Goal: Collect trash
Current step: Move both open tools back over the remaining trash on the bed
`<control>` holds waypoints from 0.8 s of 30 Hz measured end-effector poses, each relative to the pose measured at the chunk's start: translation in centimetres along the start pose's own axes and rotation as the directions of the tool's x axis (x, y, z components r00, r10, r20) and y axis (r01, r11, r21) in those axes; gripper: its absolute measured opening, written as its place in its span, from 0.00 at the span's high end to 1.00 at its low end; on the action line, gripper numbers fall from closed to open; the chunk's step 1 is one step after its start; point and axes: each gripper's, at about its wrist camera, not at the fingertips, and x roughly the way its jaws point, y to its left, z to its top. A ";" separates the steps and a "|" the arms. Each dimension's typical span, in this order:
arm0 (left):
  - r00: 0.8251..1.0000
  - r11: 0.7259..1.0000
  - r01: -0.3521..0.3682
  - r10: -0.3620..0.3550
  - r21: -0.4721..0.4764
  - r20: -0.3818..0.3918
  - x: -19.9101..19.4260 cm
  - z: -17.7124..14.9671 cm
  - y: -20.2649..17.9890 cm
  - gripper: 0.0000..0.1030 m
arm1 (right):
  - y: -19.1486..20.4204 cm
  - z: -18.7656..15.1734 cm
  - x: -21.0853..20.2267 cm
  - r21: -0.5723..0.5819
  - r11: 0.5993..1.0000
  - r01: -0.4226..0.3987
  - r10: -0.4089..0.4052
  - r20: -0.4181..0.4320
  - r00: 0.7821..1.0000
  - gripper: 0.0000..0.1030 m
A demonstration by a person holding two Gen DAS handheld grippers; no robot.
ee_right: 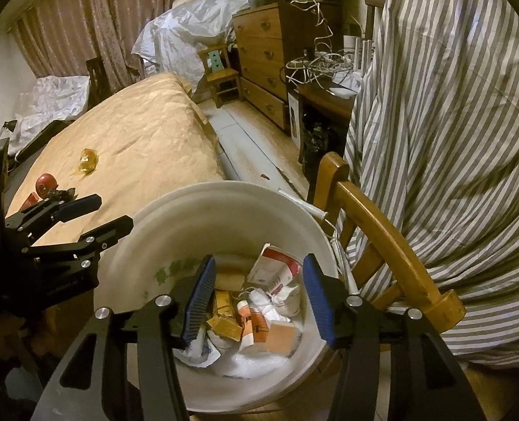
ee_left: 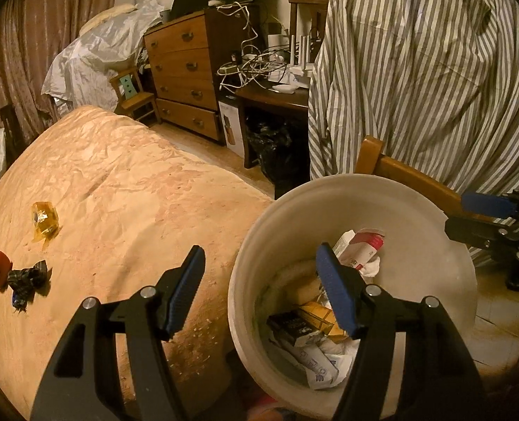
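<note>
Both the left gripper [ee_left: 263, 291] and right gripper [ee_right: 259, 298] hung spread, empty, above the trash-filled white bucket [ee_right: 154, 231]; 1 amber wrapper [ee_left: 44, 220] lay well apart on the bed [ee_left: 136, 189].

Left gripper [ee_left: 263, 291] and right gripper [ee_right: 257, 300]: matte black angular linkage arms with cut-out slots, joined by round silver pivot screws. Each ends in two fingers [ee_right: 200, 301] faced with ribbed blue pads. Faint pale lettering marks the left unit's black body.
</note>
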 end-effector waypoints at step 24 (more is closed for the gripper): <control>0.998 0.994 -0.057 0.058 -0.098 0.009 -3.4 -2.4 6.7 0.39 | 10.9 0.4 -2.9 -0.131 0.980 -0.150 0.162 0.080 0.984 0.25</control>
